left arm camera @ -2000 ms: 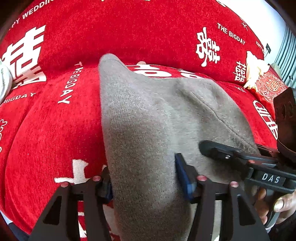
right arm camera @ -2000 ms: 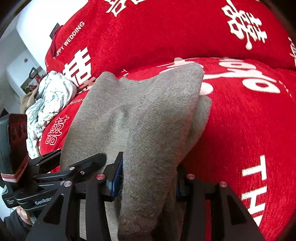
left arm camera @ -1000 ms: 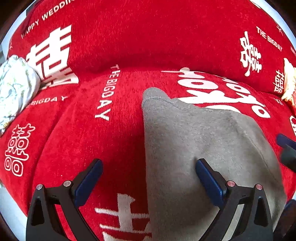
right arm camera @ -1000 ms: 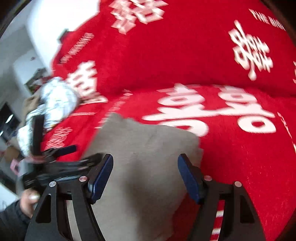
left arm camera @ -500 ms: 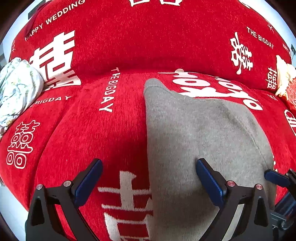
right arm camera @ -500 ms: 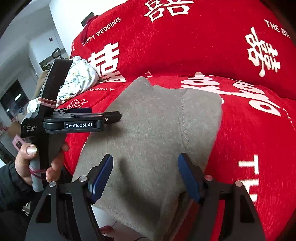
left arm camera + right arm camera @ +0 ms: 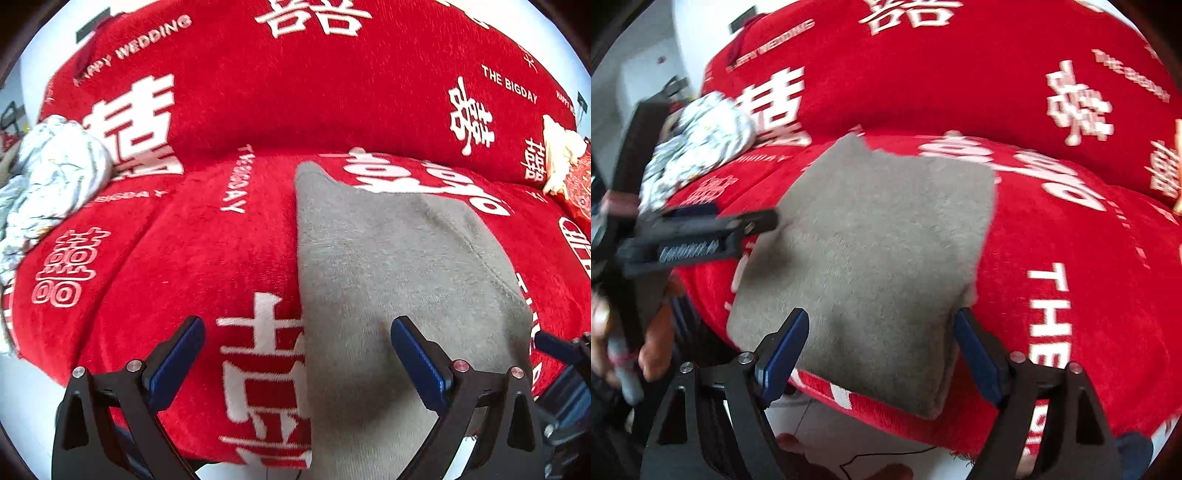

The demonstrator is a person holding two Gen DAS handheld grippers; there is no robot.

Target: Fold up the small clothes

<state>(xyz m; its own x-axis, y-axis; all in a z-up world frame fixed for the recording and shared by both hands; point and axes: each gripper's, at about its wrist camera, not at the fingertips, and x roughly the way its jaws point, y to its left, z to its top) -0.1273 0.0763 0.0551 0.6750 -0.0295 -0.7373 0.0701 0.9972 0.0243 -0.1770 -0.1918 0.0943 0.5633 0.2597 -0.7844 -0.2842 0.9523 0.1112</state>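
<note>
Grey knit garment (image 7: 871, 258) folded flat on red sofa cover (image 7: 1071, 277), near front edge of the seat, long axis running 6 to 12 o'clock in the right wrist view. No pad touching it.

Right hand-held gripper (image 7: 882, 354): wide, jaws just been opening, near edge of the garment lying between and below the pads, nothing gripped. Sits at 6 o'clock of the garment, straddling its near right corner.

Left hand-held gripper (image 7: 295, 354): wide, empty; garment's left edge runs up between the jaws, bulk of the cloth off toward 2 o'clock. In the right wrist view it hangs at 9 o'clock, tips over the left edge.

Right looks nearer for the next fold. Crumpled white patterned cloth (image 7: 51, 177) at 10 o'clock, well apart.
</note>
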